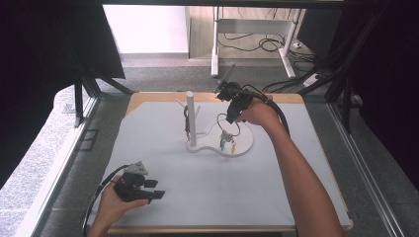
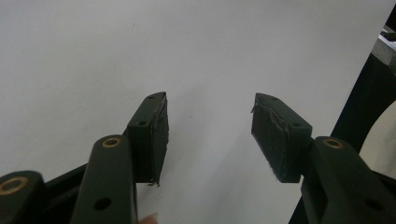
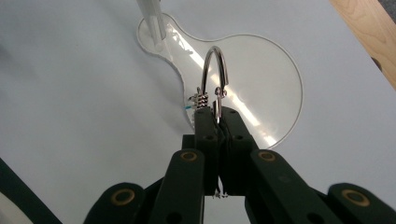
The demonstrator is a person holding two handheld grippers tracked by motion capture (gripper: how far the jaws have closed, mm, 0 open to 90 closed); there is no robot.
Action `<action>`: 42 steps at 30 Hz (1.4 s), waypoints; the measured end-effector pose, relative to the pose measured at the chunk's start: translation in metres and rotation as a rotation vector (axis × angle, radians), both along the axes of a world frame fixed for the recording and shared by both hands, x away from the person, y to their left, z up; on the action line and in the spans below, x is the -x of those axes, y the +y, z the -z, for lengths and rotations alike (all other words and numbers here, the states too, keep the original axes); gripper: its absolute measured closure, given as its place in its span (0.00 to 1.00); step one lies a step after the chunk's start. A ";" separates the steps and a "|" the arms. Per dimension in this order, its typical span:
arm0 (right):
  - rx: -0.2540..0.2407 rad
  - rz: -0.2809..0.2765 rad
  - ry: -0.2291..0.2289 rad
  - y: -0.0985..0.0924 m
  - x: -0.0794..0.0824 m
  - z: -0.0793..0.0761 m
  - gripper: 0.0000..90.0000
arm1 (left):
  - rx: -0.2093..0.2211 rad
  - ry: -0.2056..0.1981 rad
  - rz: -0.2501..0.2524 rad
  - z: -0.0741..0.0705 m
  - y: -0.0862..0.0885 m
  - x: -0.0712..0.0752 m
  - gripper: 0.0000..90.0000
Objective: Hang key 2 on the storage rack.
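Right gripper view: hand-held gripper [image 3: 217, 122] clamping ring [image 3: 215, 74].

In my right gripper [image 3: 218, 116] view the lower end of the silver ring [image 3: 214, 74] disappears between my closed jaws, so what hangs below it is hidden there; from the high view the small dangling pieces [image 1: 227, 143] over the white stand base [image 1: 244, 143] are too small for me to name; the dark thing on the stand's post [image 1: 190, 118] is likewise too fine to tell; the post is cut off by the top edge of my right gripper view; my right forearm [image 1: 309, 192] runs off the bottom edge.
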State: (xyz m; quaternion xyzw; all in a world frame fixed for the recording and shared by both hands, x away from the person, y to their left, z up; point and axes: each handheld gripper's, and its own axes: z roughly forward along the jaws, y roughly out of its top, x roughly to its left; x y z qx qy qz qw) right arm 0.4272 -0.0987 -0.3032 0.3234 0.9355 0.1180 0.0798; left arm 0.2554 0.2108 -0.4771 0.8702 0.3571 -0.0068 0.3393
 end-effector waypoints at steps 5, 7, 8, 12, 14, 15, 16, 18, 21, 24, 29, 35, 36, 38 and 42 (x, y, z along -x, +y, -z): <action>-0.009 0.004 0.007 0.007 -0.006 0.004 0.97 | -0.003 0.004 0.010 0.002 -0.002 -0.001 0.52; -0.007 0.001 0.007 0.008 -0.008 0.005 0.97 | 0.002 0.005 0.003 0.002 -0.003 0.000 0.52; -0.010 -0.001 0.006 0.009 -0.009 0.005 0.97 | 0.005 0.004 0.001 0.002 -0.003 0.000 0.52; -0.015 0.002 0.004 0.012 -0.014 0.004 0.97 | -0.001 0.003 0.012 0.001 -0.002 0.000 0.52; -0.011 0.004 0.003 0.013 -0.017 0.004 0.97 | 0.007 0.004 0.005 0.002 -0.002 0.000 0.52; -0.014 0.004 0.000 0.014 -0.018 0.004 0.97 | 0.007 0.004 0.004 0.002 -0.002 0.000 0.52; -0.017 0.006 -0.005 0.015 -0.019 0.004 0.97 | 0.007 0.005 0.004 0.002 -0.002 0.000 0.52; -0.015 0.004 -0.004 0.017 -0.022 0.004 0.97 | 0.007 0.005 0.006 0.002 -0.003 0.000 0.52; -0.010 0.003 -0.005 0.021 -0.026 0.004 0.97 | 0.009 0.007 0.006 0.003 -0.003 0.000 0.52; -0.008 0.004 -0.009 0.024 -0.031 0.003 0.97 | 0.010 0.007 0.010 0.003 -0.003 0.001 0.52; -0.011 0.011 -0.010 0.031 -0.040 0.001 0.97 | 0.014 0.005 0.013 0.002 -0.003 0.000 0.52; -0.013 0.004 -0.011 0.038 -0.050 0.002 0.97 | 0.017 -0.005 0.011 0.004 -0.001 -0.001 0.52; -0.016 0.002 -0.009 0.038 -0.051 0.003 0.97 | 0.019 -0.009 0.008 0.004 -0.001 -0.001 0.53; -0.012 0.002 -0.008 0.040 -0.053 0.006 0.97 | 0.028 -0.014 0.001 0.004 -0.001 -0.001 0.53; -0.018 0.001 -0.006 0.041 -0.056 0.009 0.97 | 0.031 -0.017 -0.006 0.003 0.000 0.000 0.53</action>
